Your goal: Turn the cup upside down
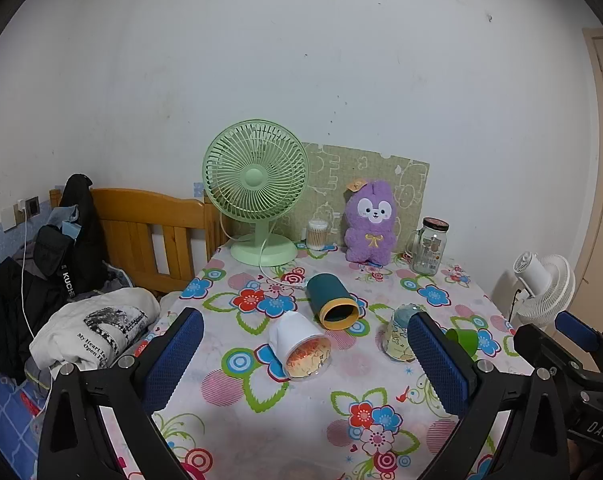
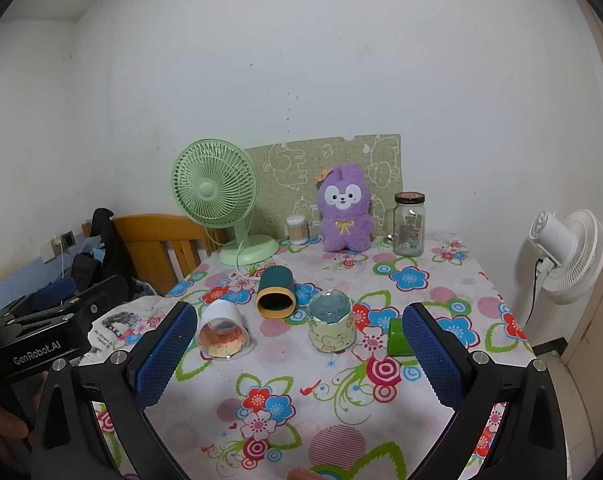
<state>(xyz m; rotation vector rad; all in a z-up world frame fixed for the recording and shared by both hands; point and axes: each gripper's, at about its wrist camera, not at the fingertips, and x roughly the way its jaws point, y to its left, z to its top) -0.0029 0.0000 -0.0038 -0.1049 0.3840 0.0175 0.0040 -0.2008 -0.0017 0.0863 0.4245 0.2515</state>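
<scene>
Plain white wall [image 2: 341, 60] behind a desk [image 2: 441, 288] in floral cloth; wooden bed headboard [image 1: 141, 224] at left, white standing fan [image 2: 569, 252] at right.

- Fingers [image 2: 169, 354]: blue textured pads on black frames.
- Tabletop [image 2: 341, 400]: white cloth printed with red, blue and pink flowers, green leaves.
- Between the fingers: teal cup [image 2: 275, 290] with yellow rim; white cup [image 2: 222, 330], orange inside.
- Beyond them: pale green fan [image 2: 215, 196]; purple plush [image 2: 344, 214].
</scene>
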